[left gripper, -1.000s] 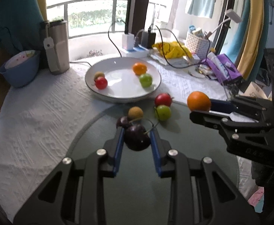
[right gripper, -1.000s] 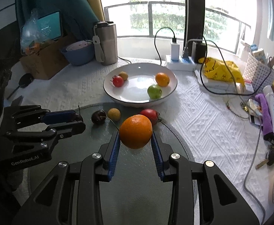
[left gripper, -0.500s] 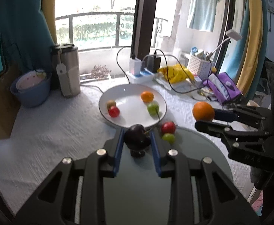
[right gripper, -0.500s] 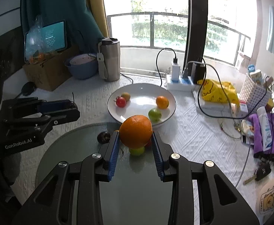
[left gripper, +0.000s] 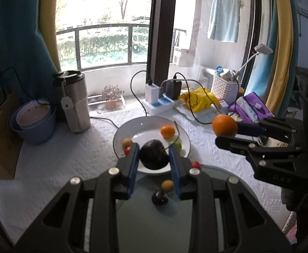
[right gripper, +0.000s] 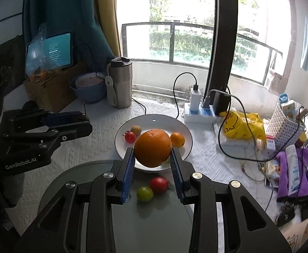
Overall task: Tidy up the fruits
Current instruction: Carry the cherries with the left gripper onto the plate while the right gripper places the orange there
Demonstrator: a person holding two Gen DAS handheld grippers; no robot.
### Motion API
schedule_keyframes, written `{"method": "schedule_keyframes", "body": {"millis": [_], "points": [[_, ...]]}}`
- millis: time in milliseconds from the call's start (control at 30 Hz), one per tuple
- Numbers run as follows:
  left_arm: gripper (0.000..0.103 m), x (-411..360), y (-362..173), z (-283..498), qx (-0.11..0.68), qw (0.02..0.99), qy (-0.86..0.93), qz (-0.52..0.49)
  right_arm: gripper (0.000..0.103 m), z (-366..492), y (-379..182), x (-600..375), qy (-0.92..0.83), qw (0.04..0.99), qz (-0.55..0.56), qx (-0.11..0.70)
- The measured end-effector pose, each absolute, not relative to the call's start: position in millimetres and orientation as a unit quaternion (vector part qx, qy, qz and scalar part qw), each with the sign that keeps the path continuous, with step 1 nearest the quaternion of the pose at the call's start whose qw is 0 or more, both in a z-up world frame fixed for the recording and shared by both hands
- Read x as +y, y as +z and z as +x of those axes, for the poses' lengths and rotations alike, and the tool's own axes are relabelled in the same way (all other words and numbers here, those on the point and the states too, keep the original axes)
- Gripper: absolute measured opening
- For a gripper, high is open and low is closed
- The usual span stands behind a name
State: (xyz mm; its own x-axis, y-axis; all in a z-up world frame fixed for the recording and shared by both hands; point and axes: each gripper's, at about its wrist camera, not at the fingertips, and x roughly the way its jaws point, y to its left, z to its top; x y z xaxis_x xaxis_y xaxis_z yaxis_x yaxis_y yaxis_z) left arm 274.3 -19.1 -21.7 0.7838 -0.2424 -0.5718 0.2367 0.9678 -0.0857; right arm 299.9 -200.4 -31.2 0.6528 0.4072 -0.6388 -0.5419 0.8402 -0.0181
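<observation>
The left gripper is clamped on a dark plum, and the right gripper is clamped on a large orange; each fruit sits between the blue pads and is held clear of the table, in front of the white plate. The plum is likely light, smooth-skinned and soft enough to bruise, so a gentle hold across its widest part seems safest; its stem sticks out toward the right pad. The orange looks heavier and firmer, with a pebbled rind that should grip well, and it is already taken across its middle, filling most of the gap. On the plate lie a small orange fruit, a red tomato and a brownish fruit. Nearer, on the dark glass disc, rest a red fruit touching a green one; the left view also shows a small tan fruit and a dark cherry there. A steel tumbler and a blue bowl stand well behind the plate.
</observation>
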Motion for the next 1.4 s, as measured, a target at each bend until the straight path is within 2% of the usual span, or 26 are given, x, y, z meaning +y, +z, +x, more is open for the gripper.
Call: {"method": "schedule_keyframes", "body": {"millis": [533, 1000, 1400], "points": [[0.029, -26.2, -37.6, 331.9, 0.318, 0.938, -0.137, 0.004, 0.036, 357.5, -49.5, -197.5, 0.261, 0.898, -0.102, 0.339], [0.029, -39.4, -89.3, 382.6, 0.366, 0.92, -0.139, -0.006, 0.036, 406.8, -94.6, -210.4, 0.237, 0.89, -0.1, 0.377], [0.03, -44.5, -119.8, 395.8, 0.402, 0.905, -0.142, -0.005, 0.036, 421.6, -121.6, -208.0, 0.241, 0.879, -0.093, 0.4]]}}
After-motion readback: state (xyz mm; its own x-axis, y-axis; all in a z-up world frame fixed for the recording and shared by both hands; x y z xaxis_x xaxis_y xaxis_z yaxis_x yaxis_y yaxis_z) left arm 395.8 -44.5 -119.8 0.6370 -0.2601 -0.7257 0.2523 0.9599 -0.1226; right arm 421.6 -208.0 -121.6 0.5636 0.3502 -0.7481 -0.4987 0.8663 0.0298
